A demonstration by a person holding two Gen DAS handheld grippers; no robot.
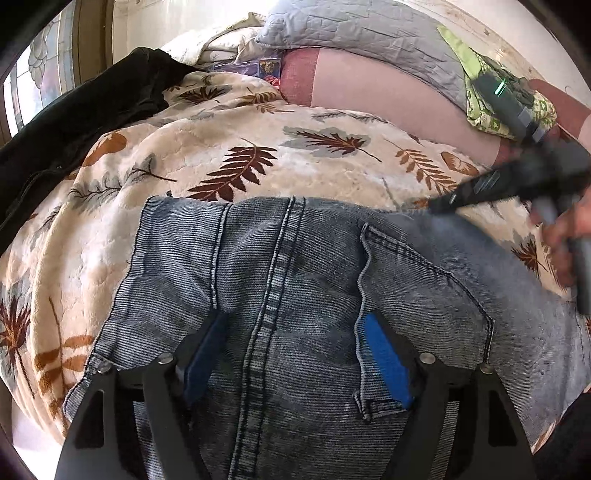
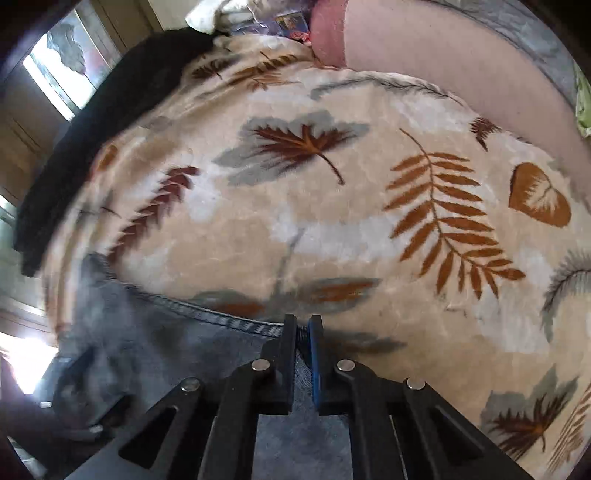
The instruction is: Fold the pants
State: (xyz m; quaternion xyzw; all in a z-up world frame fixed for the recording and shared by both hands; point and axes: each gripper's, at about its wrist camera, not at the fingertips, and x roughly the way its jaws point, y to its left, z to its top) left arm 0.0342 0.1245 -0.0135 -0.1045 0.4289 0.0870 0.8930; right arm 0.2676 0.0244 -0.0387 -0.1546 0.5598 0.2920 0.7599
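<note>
Cream fleece printed with brown, rust and grey leaves covers the bed, and this blanket (image 1: 332, 173) fills most of both views. On it, in the left wrist view, the jeans (image 1: 295, 280) are spread from the centre down to 6 o'clock, seat side up, with a vertical double-stitched seam running through the middle and a back pocket (image 1: 417, 317) just right of it. The left gripper (image 1: 295, 354) is seen at 6 o'clock with its blue-padded fingers (image 1: 386, 363) spread wide apart over the denim, one on each side of the seam, nothing being clasped between them. At 3 o'clock in the same view the right gripper (image 1: 491, 188) appears blurred, held in a hand (image 1: 565, 236), its tip reaching the far right edge of the jeans. In the right wrist view, the right gripper (image 2: 302, 332) is clenched on the stitched edge of the jeans (image 2: 184, 350), a thin fold of denim being pinched between the black finger and the blue pad. Dark clothing (image 1: 74, 125) is heaped at 10 o'clock on the blanket. A grey quilted pillow (image 1: 362, 33) lies at 12 o'clock, with a green patterned cloth (image 1: 480, 92) at 2 o'clock and a pink sheet (image 1: 388, 88) below the pillow. A window (image 2: 62, 66) is visible at 10 o'clock.
</note>
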